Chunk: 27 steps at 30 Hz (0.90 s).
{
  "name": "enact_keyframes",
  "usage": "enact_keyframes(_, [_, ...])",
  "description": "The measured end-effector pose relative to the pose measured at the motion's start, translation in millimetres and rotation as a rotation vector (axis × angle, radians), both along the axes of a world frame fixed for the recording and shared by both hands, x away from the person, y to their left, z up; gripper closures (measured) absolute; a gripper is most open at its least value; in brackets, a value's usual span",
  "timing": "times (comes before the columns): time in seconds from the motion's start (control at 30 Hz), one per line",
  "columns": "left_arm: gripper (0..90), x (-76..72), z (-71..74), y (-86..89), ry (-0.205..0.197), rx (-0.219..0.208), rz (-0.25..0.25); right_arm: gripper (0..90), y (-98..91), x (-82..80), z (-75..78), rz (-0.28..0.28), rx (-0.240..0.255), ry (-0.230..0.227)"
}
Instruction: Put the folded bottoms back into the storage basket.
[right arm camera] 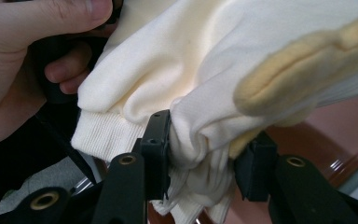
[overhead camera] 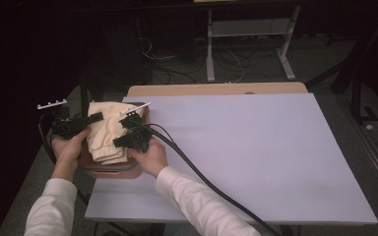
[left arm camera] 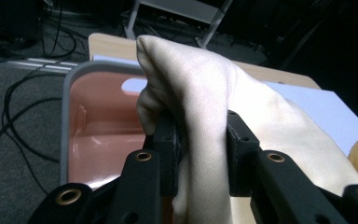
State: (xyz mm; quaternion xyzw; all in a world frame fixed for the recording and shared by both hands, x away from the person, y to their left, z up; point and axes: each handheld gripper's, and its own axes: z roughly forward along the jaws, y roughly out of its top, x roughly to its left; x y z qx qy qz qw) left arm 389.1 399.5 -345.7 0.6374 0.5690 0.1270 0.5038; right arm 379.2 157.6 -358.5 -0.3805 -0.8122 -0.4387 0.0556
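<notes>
A folded cream garment (overhead camera: 106, 135) with ribbed cuffs hangs over a brown bin (overhead camera: 109, 169) with a grey rim at the table's left edge. My left gripper (overhead camera: 96, 118) is shut on the garment's left side; in the left gripper view the cream cloth (left arm camera: 200, 116) is pinched between both black jaws above the bin's pinkish inside (left arm camera: 102, 135). On the garment's right side my right gripper (overhead camera: 128, 129) is shut as well, its jaws squeezing a bunched fold (right arm camera: 200, 144) next to a ribbed cuff (right arm camera: 105, 135). The person's other hand (right arm camera: 23, 51) shows at the left of that view.
A large white board (overhead camera: 246, 152) covers the wooden table (overhead camera: 216, 89) to the right of the bin. Thick black cables (overhead camera: 202, 177) trail from the grippers across the board's near left part. Floor cables and a white metal frame (overhead camera: 248, 44) lie beyond the table.
</notes>
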Motion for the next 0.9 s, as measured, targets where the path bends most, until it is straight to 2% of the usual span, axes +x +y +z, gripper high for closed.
enact_keyframes(0.1, [70.1, 1.6, -5.0, 2.7, 0.023, 0.011, -0.005, 60.2, 2.4, -0.2, -5.4, 0.0, -0.001, 0.01])
enact_keyframes(0.33, [69.8, 4.1, -9.1, 2.0, 0.041, 0.025, -0.012, 59.8, 5.7, -0.5, -13.1, -0.002, -0.002, 0.029])
enact_keyframes(0.47, [68.6, 5.0, -11.1, 0.9, 0.048, 0.024, -0.01, 54.7, 6.4, -0.1, -14.8, 0.017, -0.009, 0.042])
enact_keyframes(0.5, [67.1, 5.3, -11.7, 0.7, 0.049, 0.021, -0.002, 53.2, 6.2, 1.0, -15.1, 0.024, -0.005, 0.053])
enact_keyframes(0.57, [58.8, 6.4, -13.4, 0.7, 0.064, 0.001, 0.014, 51.8, 5.0, 3.0, -15.0, 0.029, 0.0, 0.089])
enact_keyframes(0.63, [52.1, 7.0, -14.7, -0.5, 0.079, 0.03, 0.022, 50.0, 3.5, 4.9, -14.9, 0.037, -0.005, 0.094])
enact_keyframes(0.77, [44.9, 5.9, -14.2, -5.5, 0.069, 0.061, 0.035, 47.2, -0.8, 6.8, -11.5, 0.041, -0.038, 0.055])
enact_keyframes(0.8, [40.0, 6.1, -12.4, -8.8, 0.069, 0.083, 0.041, 45.1, -3.7, 7.9, -7.4, 0.045, -0.027, 0.038])
enact_keyframes(0.9, [36.4, 6.1, -10.1, -11.7, 0.064, 0.097, 0.046, 42.1, -6.9, 8.7, -2.7, 0.044, -0.015, 0.023])
